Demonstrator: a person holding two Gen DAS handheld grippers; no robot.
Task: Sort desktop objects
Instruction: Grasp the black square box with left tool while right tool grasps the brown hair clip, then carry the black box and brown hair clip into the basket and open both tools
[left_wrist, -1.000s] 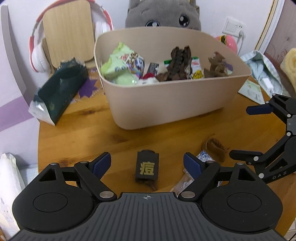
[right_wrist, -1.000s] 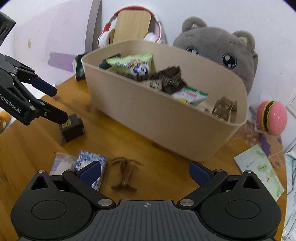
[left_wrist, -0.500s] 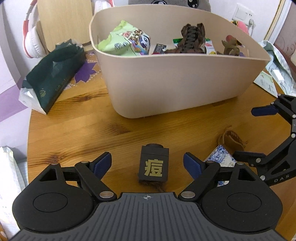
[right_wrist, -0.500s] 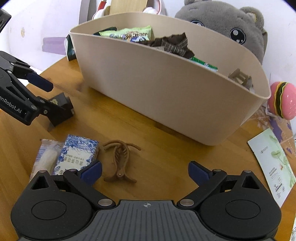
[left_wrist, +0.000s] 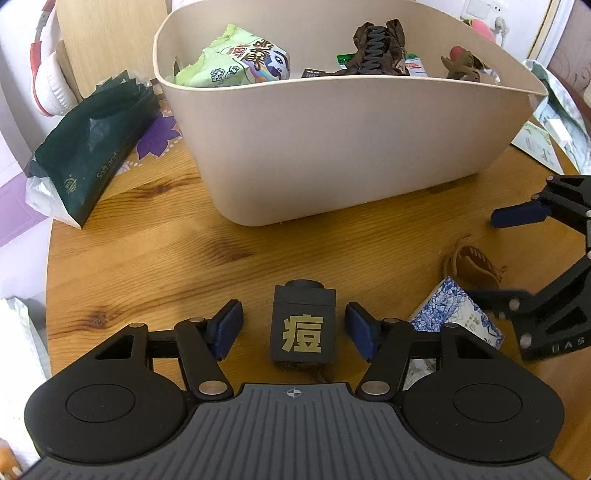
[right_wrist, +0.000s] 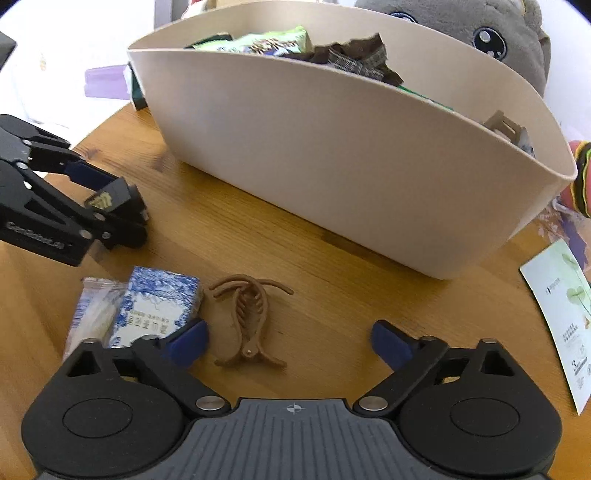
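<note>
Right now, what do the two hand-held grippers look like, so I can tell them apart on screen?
Both look alike: matte black linkage fingers with silver pivot pins, dark blue pads, round black housings and a ribbed grey base bearing a small crosshair mark. The left hand-held gripper shows pale lettering on its side in the right wrist view; the right hand-held gripper carries faint letters too. No hands, sleeves or cables visible.

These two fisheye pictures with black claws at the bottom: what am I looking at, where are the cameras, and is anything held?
Each picture comes from a camera on a hand-held two-finger gripper, looking along its fingers. No robot: a person carries one per hand.

The left gripper is closing around a small black box with a gold character; the pads do not yet touch it. The right gripper is closing too, with a brown plastic hair claw just inside its left finger, untouched.

Both lie on a round wooden table, beside a blue-and-white patterned packet and a beige plastic tub of snacks.
</note>
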